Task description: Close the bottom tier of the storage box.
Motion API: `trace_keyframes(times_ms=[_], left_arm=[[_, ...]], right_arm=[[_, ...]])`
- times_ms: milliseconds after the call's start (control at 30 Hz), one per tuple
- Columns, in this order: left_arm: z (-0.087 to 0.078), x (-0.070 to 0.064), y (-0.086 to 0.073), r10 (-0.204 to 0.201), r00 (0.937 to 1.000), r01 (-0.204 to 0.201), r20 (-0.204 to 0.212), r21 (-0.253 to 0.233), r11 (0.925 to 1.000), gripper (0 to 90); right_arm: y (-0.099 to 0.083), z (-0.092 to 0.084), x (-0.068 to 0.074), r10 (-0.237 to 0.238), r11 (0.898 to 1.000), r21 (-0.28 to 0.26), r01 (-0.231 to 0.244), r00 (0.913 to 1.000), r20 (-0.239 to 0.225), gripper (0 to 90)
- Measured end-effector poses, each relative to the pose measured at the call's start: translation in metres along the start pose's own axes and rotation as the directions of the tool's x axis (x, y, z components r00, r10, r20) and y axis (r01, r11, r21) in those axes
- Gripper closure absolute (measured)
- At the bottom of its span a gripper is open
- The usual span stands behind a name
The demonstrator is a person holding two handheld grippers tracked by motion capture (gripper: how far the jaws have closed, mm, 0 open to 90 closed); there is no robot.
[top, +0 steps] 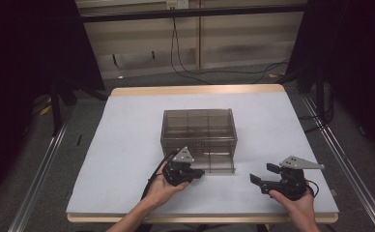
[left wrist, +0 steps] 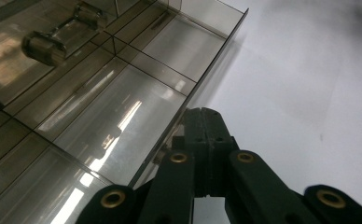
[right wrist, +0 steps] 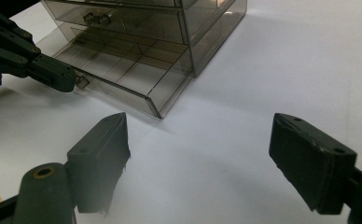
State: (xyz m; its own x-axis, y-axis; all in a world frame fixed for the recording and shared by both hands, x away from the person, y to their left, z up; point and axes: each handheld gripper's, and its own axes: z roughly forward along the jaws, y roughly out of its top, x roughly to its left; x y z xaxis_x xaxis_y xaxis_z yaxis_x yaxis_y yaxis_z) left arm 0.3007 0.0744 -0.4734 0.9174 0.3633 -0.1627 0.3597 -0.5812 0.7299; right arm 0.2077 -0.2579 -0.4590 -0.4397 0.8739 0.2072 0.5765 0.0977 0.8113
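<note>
A smoky see-through drawer box [top: 198, 133] stands near the middle of the white worktop [top: 127, 145]. Its bottom drawer [right wrist: 123, 79] is pulled out toward the person, showing an inside split into compartments by thin dividers. A shut drawer above it carries a small knob [right wrist: 97, 18].

The left claw [top: 195, 173] is at the front of the open drawer, near its left end. Its jaws are clenched tight together, pad against pad, their tips at the small knob [right wrist: 81, 81] on the drawer front; whether they pinch that knob I cannot tell. In the left gripper view the closed tips sit right at the drawer's front wall [left wrist: 170, 135].

The right claw [top: 262, 178] hangs over bare worktop, well apart from the box on its right side, jaws released and spread wide with nothing between them. Each claw is held in one of the person's hands.
</note>
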Motion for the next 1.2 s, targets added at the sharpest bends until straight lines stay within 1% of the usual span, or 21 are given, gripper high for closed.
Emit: trace_keyframes(times_ms=[33, 67, 100, 133, 167, 200, 267, 333, 367, 433, 467, 533, 767, 800, 833, 867, 1100, 1200], left_arm=[[0.0004, 0.0002, 0.0003, -0.003, 1.0, 0.003, -0.001, -0.003, 1.0, 90.0], [0.0021, 0.0005, -0.0001, -0.004, 1.0, 0.004, 0.002, -0.023, 0.9997, 90.0], [0.0024, 0.0008, 0.0002, -0.006, 1.0, 0.006, 0.0, -0.026, 0.9996, 90.0], [0.0026, 0.001, 0.0005, -0.009, 1.0, 0.009, -0.002, -0.026, 0.9996, 90.0], [0.002, 0.0013, 0.0011, -0.007, 1.0, 0.007, -0.005, -0.011, 0.9999, 90.0], [0.0025, 0.0014, 0.0008, -0.011, 0.9999, 0.01, -0.004, -0.018, 0.9998, 90.0], [0.002, 0.0017, 0.0007, -0.011, 0.9999, 0.011, -0.004, -0.012, 0.9999, 90.0], [0.0017, 0.0018, 0.001, -0.014, 0.9998, 0.014, -0.012, -0.018, 0.9997, 90.0], [0.002, 0.0027, 0.0009, -0.009, 0.9999, 0.008, -0.008, -0.021, 0.9997, 90.0], [0.0015, 0.0029, 0.0008, -0.015, 0.9997, 0.015, -0.017, -0.018, 0.9997, 90.0], [0.0018, 0.0028, 0.0007, -0.023, 0.9996, 0.023, -0.018, -0.024, 0.9995, 90.0], [0.0015, 0.0041, 0.0008, -0.018, 0.9998, 0.018, -0.01, -0.021, 0.9996, 90.0], [0.002, 0.0048, 0.0007, -0.017, 0.9998, 0.017, -0.012, -0.026, 0.9995, 90.0], [0.0021, 0.0044, 0.0005, -0.026, 0.9996, 0.026, -0.014, -0.028, 0.9993, 90.0], [0.002, 0.0043, 0.0007, -0.027, 0.9994, 0.026, -0.022, -0.025, 0.9993, 90.0], [0.0022, 0.0055, 0.0005, -0.021, 0.9996, 0.02, -0.019, -0.029, 0.9994, 90.0], [0.0029, 0.0056, 0.0008, -0.036, 0.9991, 0.035, -0.021, -0.039, 0.9986, 90.0], [0.002, 0.0063, 0.0011, -0.032, 0.999, 0.031, -0.032, -0.026, 0.9992, 90.0]], right_arm=[[0.0, 0.0, -0.0001, 0.0, 1.0, 0.0, 0.0, 1.0, 0.001, 19.8], [0.0001, 0.0001, -0.0001, 0.002, 1.0, 0.001, -0.002, 1.0, 0.001, 19.8], [0.0001, 0.0003, -0.0003, 0.002, 1.0, 0.0, -0.002, 1.0, 0.0, 19.8], [0.0001, 0.001, -0.0002, 0.001, 1.0, -0.001, -0.001, 1.0, -0.001, 19.8], [0.0003, 0.0011, 0.0, 0.0, 1.0, 0.001, 0.0, 1.0, -0.003, 19.8], [0.0004, 0.0011, 0.0002, 0.001, 1.0, 0.001, -0.001, 1.0, -0.003, 19.8], [0.0003, 0.0011, 0.0003, 0.0, 1.0, 0.002, 0.0, 1.0, -0.003, 19.8], [0.0002, 0.0009, 0.0001, 0.0, 1.0, 0.0, 0.0, 1.0, -0.003, 19.8], [0.0002, 0.0008, 0.0001, 0.0, 1.0, 0.0, 0.0, 1.0, -0.003, 19.8], [0.0001, 0.0008, 0.0001, -0.001, 1.0, 0.001, 0.001, 1.0, -0.004, 19.8], [0.0001, 0.0009, 0.0002, -0.001, 1.0, 0.002, 0.001, 1.0, -0.004, 19.8], [0.0002, 0.0013, 0.0003, 0.0, 1.0, 0.001, 0.0, 1.0, -0.005, 19.8], [0.0006, 0.0025, 0.0004, 0.0, 1.0, 0.006, 0.0, 1.0, -0.003, 19.8], [0.0006, 0.0025, 0.0004, 0.0, 1.0, 0.006, 0.0, 1.0, -0.003, 19.7], [0.0006, 0.0025, 0.0004, 0.0, 1.0, 0.005, 0.001, 1.0, -0.002, 19.7], [0.0006, 0.0024, 0.0004, 0.0, 1.0, 0.006, 0.001, 1.0, -0.002, 19.7], [0.0006, 0.0021, 0.0001, 0.001, 1.0, 0.004, -0.001, 1.0, -0.002, 19.7], [0.0006, 0.0021, 0.0002, 0.001, 1.0, 0.005, -0.001, 1.0, -0.002, 19.7]])
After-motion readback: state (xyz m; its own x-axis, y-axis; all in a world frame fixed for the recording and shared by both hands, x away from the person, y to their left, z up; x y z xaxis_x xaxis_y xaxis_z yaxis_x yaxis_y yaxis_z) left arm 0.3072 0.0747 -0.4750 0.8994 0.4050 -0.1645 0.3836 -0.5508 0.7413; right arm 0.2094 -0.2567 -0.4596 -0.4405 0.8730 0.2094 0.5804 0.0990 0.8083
